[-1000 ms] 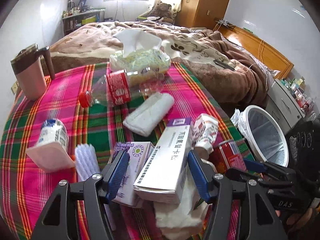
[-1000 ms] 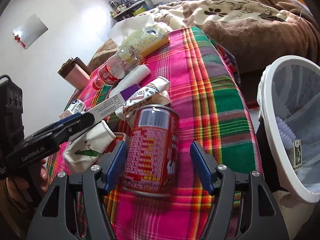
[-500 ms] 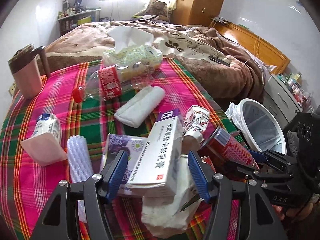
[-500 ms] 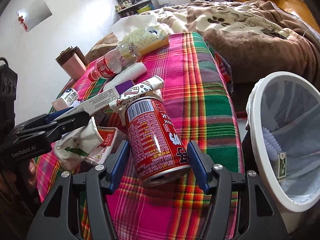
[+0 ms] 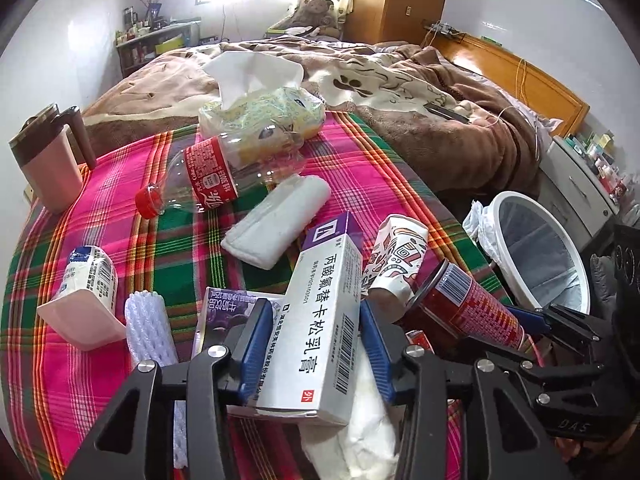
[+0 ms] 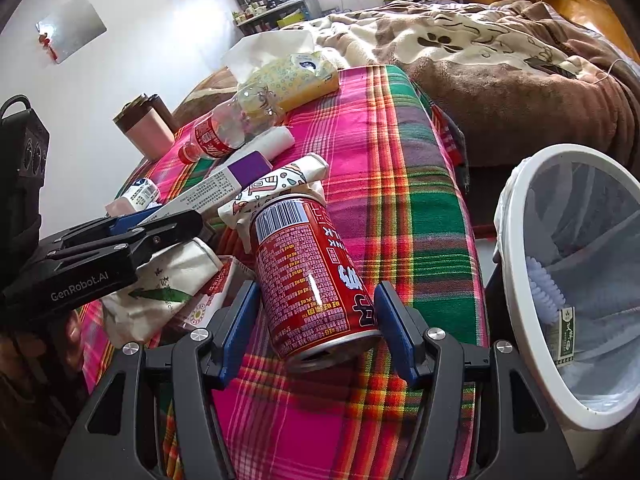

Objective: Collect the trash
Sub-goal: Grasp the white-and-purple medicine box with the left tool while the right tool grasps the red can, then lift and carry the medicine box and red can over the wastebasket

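The left claw (image 5: 316,344) grips a long white ointment box (image 5: 320,320) with a purple end, its blue pads pressed to the box's two sides low in the centre of the left wrist frame; the box tilts up over a purple carton (image 5: 224,308) and crumpled white paper (image 5: 364,432). The right claw (image 6: 316,320) is clamped on a red drink can (image 6: 316,280), held tilted above the plaid-covered counter (image 6: 400,160) in the lower middle of the right wrist frame. A white-rimmed trash bin (image 6: 516,208) with a liner stands at the right edge of that frame, beside the counter. Further up the counter lie a clear plastic bottle (image 5: 224,168) with a red cap, a tissue pack (image 5: 264,116), a folded white cloth (image 5: 276,220) and a patterned paper cup (image 5: 396,256). A pink mug (image 5: 48,168) stands at the far left.
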The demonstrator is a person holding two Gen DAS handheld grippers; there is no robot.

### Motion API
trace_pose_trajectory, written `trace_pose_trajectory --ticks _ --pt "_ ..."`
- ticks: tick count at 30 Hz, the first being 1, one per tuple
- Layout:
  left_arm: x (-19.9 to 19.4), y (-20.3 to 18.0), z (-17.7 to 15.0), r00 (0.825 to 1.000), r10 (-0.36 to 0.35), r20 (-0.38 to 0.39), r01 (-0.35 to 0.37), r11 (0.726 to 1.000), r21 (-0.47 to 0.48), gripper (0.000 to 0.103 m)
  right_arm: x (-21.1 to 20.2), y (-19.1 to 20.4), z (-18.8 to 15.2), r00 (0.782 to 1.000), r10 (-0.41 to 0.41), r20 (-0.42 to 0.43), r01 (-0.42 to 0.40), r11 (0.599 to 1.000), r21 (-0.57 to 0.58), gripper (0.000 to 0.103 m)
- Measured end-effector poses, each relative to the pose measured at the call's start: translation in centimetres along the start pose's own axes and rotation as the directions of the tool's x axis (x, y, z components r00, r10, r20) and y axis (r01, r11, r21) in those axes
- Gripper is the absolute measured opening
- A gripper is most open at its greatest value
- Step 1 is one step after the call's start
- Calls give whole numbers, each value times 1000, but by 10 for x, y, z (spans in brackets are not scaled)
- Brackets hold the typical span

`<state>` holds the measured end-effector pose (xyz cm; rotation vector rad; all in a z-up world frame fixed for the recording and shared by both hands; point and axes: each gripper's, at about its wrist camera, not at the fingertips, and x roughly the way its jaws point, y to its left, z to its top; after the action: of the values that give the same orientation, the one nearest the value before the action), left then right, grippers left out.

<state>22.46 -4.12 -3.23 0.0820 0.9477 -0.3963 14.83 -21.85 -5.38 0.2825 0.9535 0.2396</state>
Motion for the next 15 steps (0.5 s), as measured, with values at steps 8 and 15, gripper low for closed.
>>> trace_pose_trajectory --ticks 8,15 --pt "-15 6 -5 998 0 60 2 999 -42 41 -5 -5 -3 999 11 35 -12 1000 26 60" --pt "-27 8 -12 996 -8 92 15 997 -70 40 -11 -3 -4 997 32 66 -33 999 28 60"
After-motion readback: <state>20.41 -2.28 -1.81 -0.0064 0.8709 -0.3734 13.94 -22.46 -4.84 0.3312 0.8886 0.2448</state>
